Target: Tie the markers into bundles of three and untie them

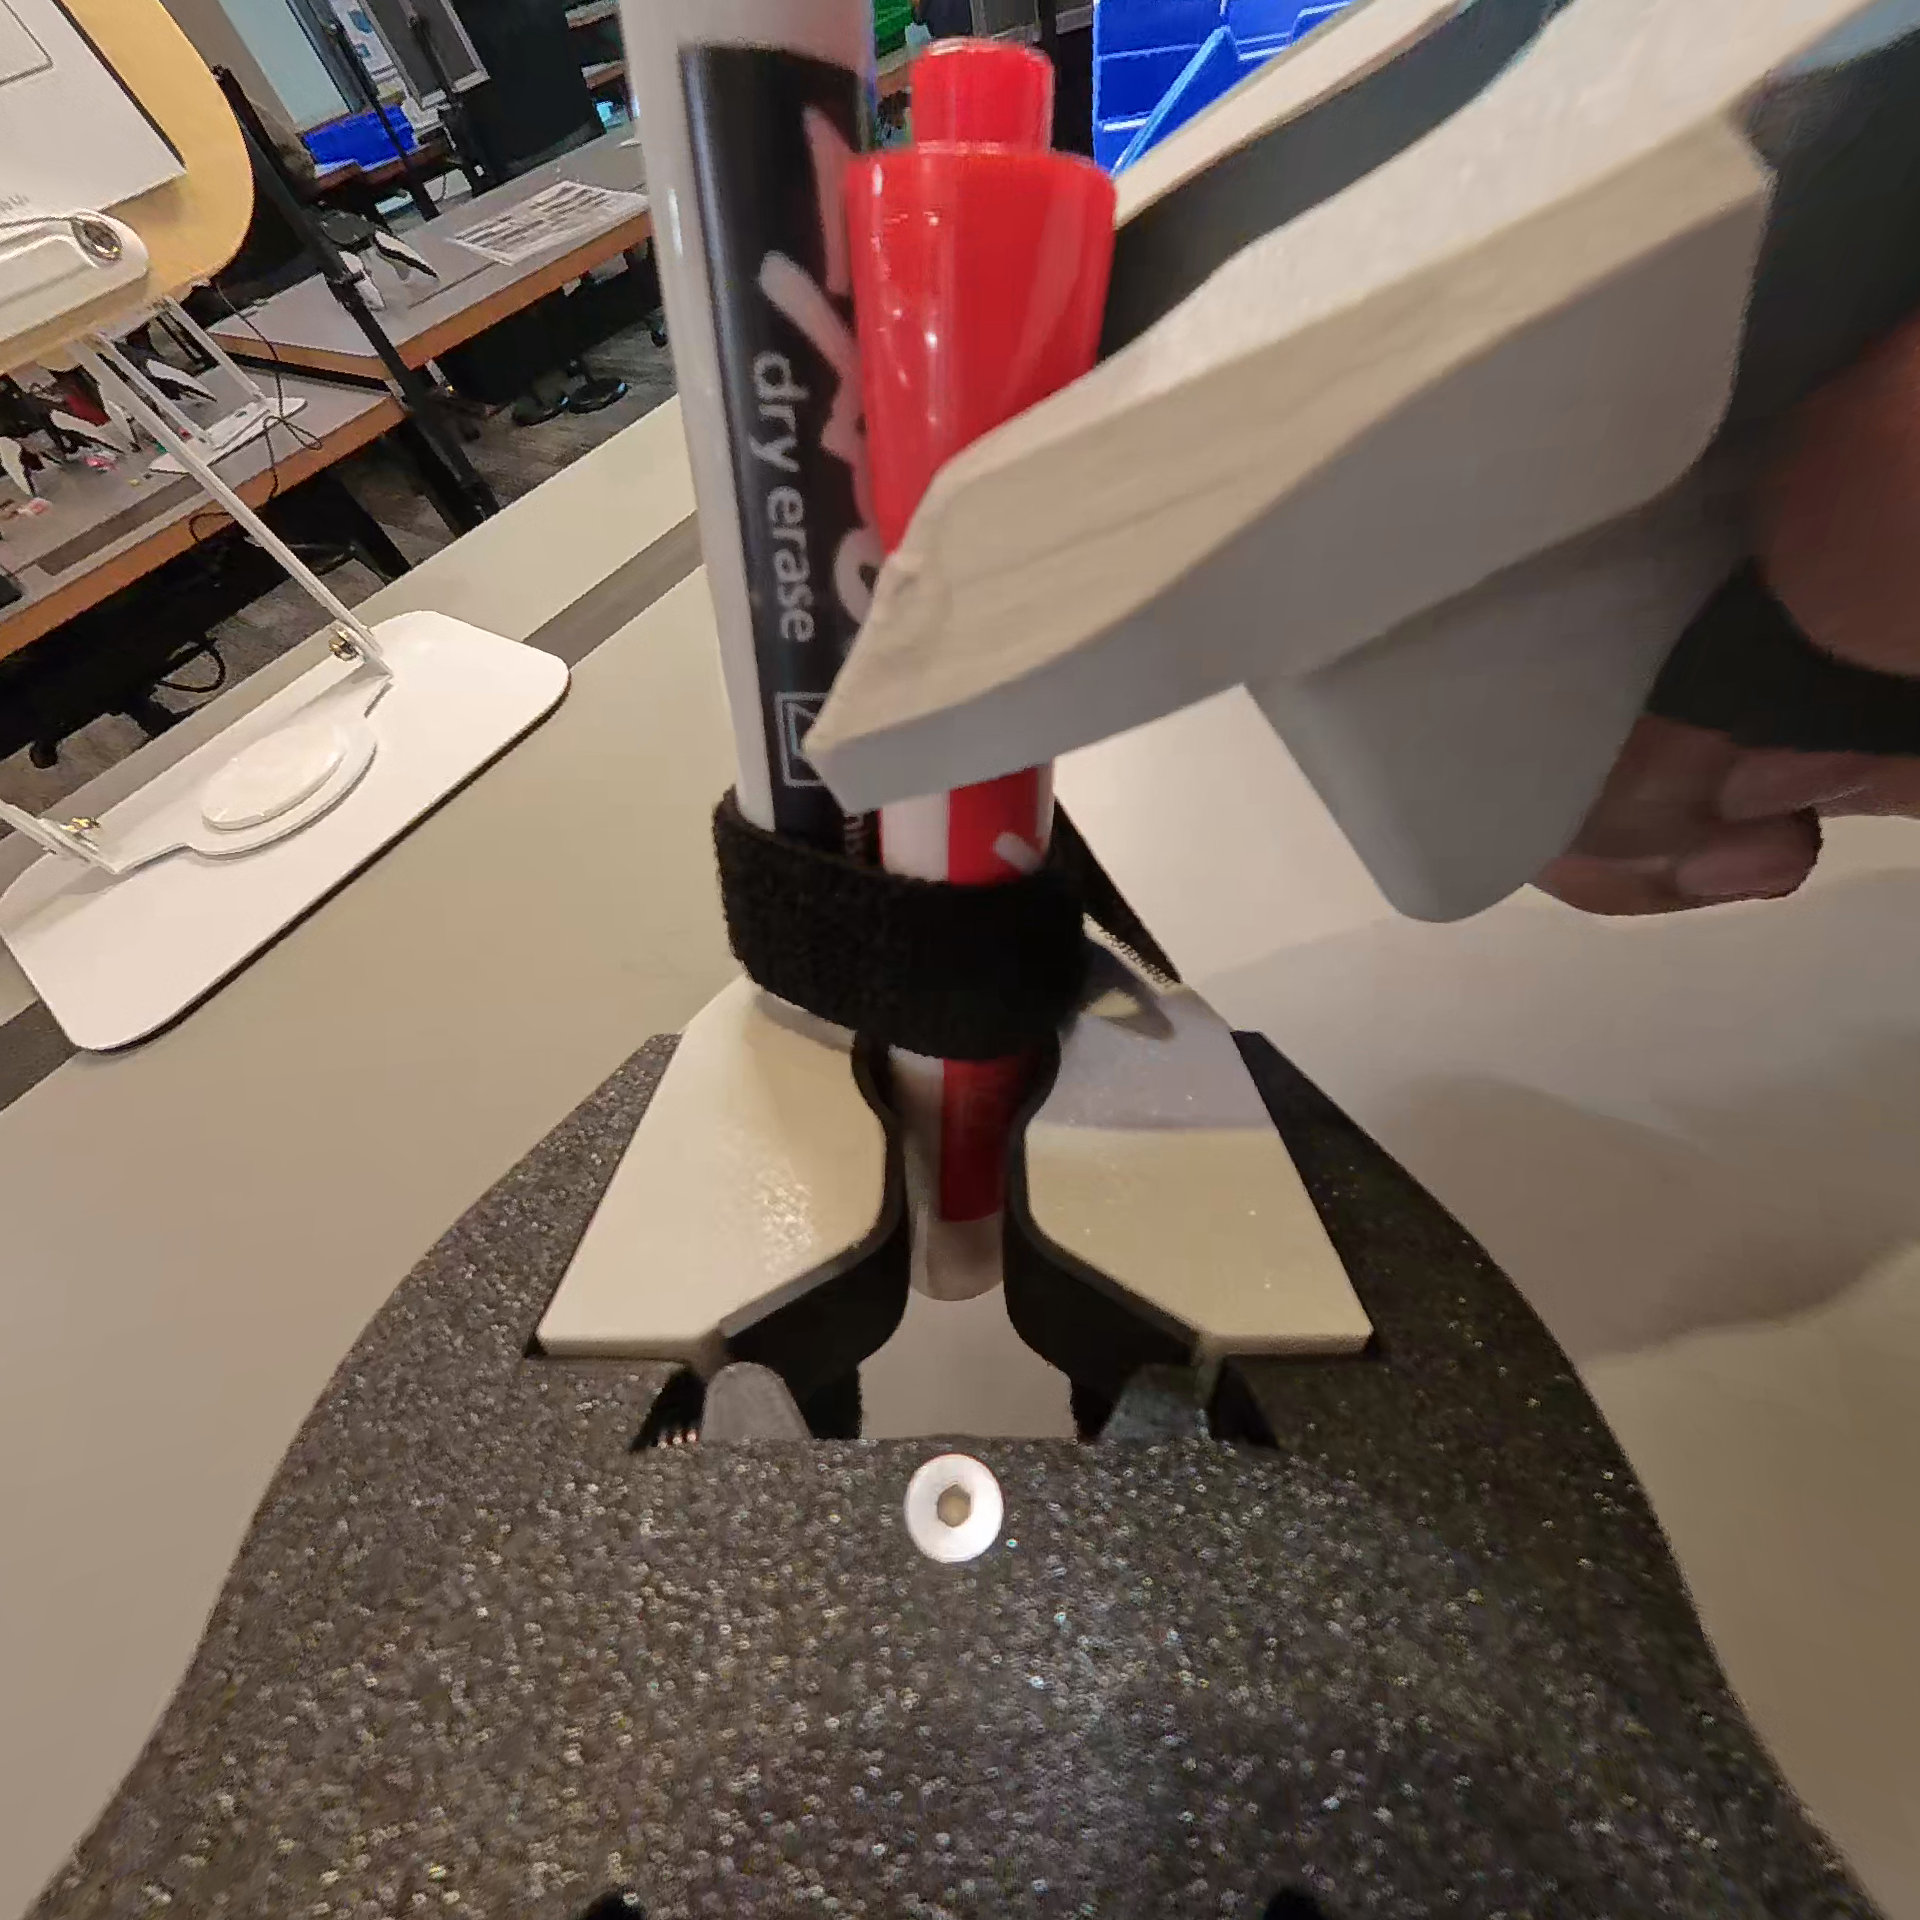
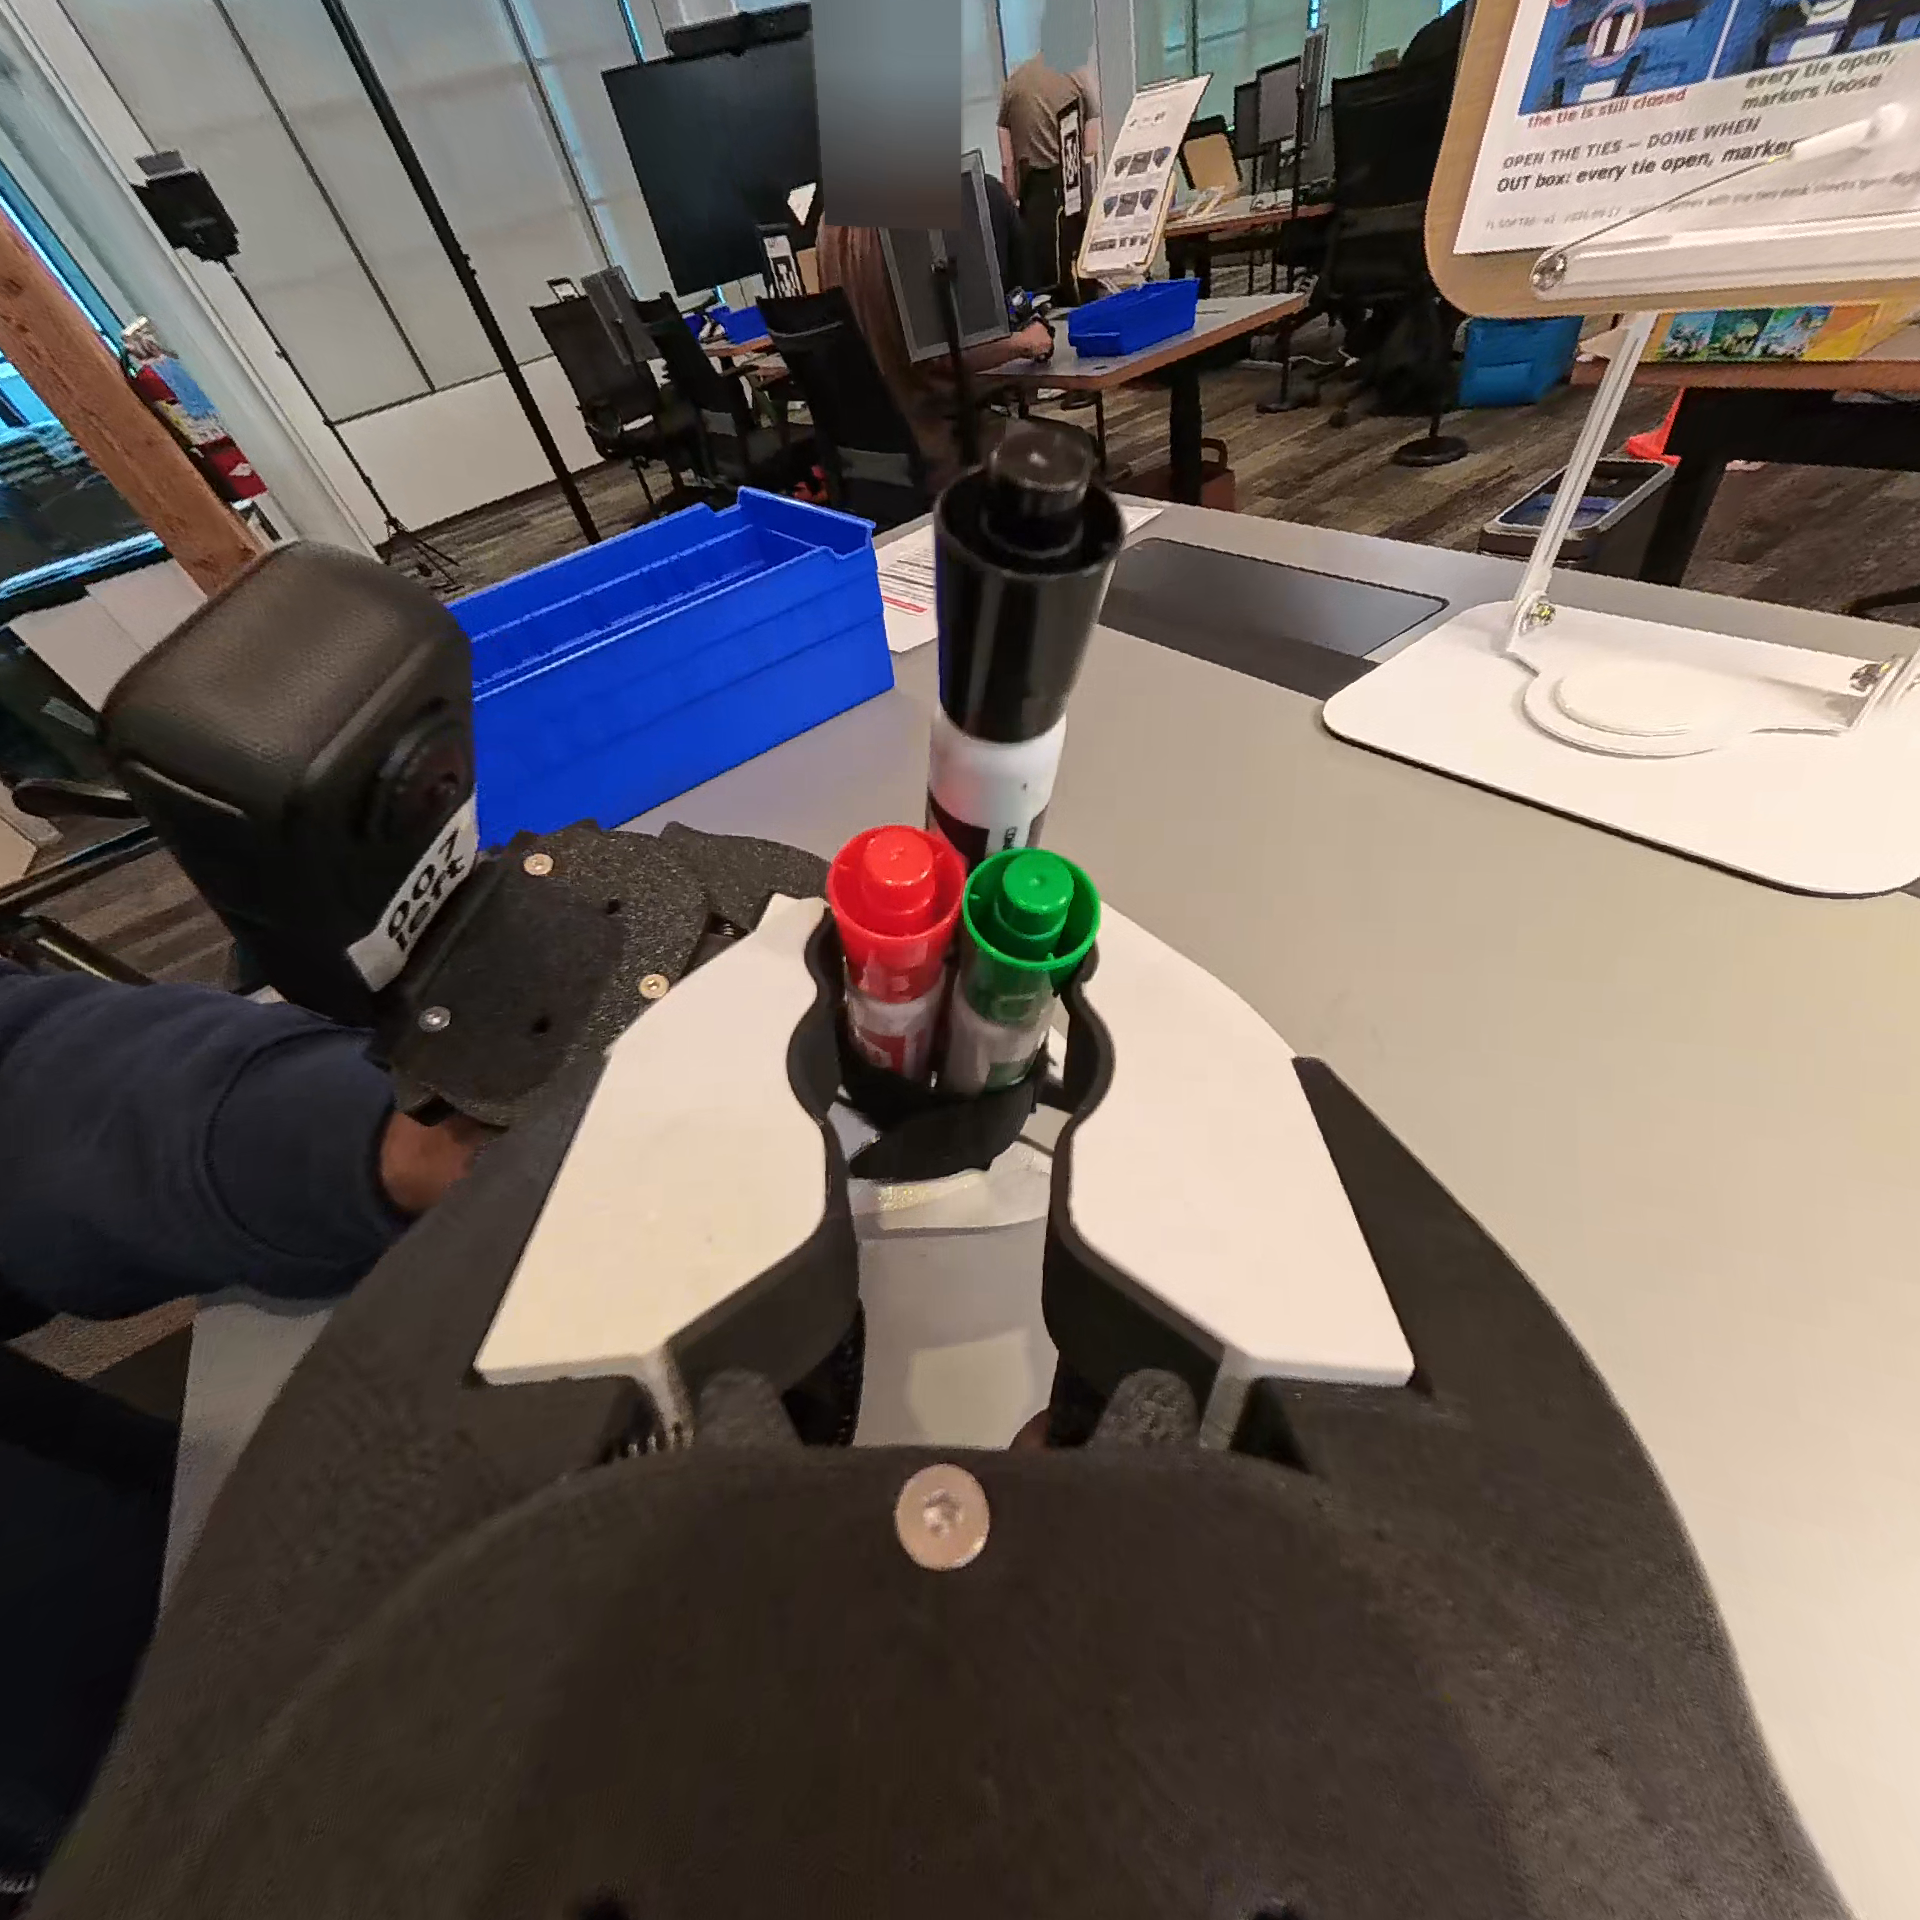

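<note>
Right gripper (image 2: 951, 1049) closed around a bundle of markers above a grey table (image 2: 1455, 1039).

Its white fingers (image 2: 707, 1143) clasped the red marker (image 2: 894, 935) and green marker (image 2: 1023, 956), caps toward the camera, with a black strap (image 2: 945, 1127) wrapped at their base. A black marker (image 2: 1013, 644) rose taller just behind them. The left gripper (image 2: 520, 935), carrying a black camera (image 2: 301, 748), sat at left beside a dark blue sleeve (image 2: 177, 1143). A blue bin (image 2: 675, 634) and a white stand base (image 2: 1621, 727) rested farther back.
</note>
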The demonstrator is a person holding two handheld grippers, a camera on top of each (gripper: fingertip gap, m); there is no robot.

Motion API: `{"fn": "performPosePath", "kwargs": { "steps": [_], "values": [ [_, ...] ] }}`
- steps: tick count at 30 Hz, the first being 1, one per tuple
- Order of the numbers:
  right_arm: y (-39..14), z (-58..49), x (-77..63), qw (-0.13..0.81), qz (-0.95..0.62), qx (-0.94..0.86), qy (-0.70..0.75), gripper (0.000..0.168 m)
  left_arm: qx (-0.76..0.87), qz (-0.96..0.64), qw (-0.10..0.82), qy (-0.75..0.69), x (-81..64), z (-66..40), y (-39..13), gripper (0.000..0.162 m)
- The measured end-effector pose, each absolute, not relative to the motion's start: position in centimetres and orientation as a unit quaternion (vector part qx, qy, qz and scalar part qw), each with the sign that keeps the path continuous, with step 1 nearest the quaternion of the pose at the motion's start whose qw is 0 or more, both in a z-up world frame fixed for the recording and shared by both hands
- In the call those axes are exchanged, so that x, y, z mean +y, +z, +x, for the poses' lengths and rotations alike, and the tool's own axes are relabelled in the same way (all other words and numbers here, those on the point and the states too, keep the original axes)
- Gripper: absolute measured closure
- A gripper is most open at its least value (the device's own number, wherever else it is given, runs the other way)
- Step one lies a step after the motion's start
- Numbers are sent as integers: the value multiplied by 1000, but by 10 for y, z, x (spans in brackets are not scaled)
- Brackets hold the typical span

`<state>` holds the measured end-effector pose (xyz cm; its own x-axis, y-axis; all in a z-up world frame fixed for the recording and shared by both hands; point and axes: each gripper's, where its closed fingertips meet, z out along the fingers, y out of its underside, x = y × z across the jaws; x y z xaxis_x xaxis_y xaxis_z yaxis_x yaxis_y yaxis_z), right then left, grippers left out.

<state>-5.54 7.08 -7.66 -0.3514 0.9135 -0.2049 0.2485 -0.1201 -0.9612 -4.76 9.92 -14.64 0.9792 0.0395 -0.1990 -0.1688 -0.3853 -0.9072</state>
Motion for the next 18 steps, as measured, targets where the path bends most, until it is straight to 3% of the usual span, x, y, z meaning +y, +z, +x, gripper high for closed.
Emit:
{"fn": "performPosePath", "kwargs": {
  "steps": [9, 13, 18],
  "values": [
    [-68, -55, 78, 277, -496, -581, 583, 130, 48, -835, 538, 103, 94, -57, -153, 135],
    [-62, -55, 82, 264, -500, -565, 601, 130, 69, -833, 532, 133, 94, -58, -155, 145],
    [-62, -55, 82, 261, -498, -565, 604, 130, 71, -827, 543, 126, 94, -56, -154, 146]
  ]
}}
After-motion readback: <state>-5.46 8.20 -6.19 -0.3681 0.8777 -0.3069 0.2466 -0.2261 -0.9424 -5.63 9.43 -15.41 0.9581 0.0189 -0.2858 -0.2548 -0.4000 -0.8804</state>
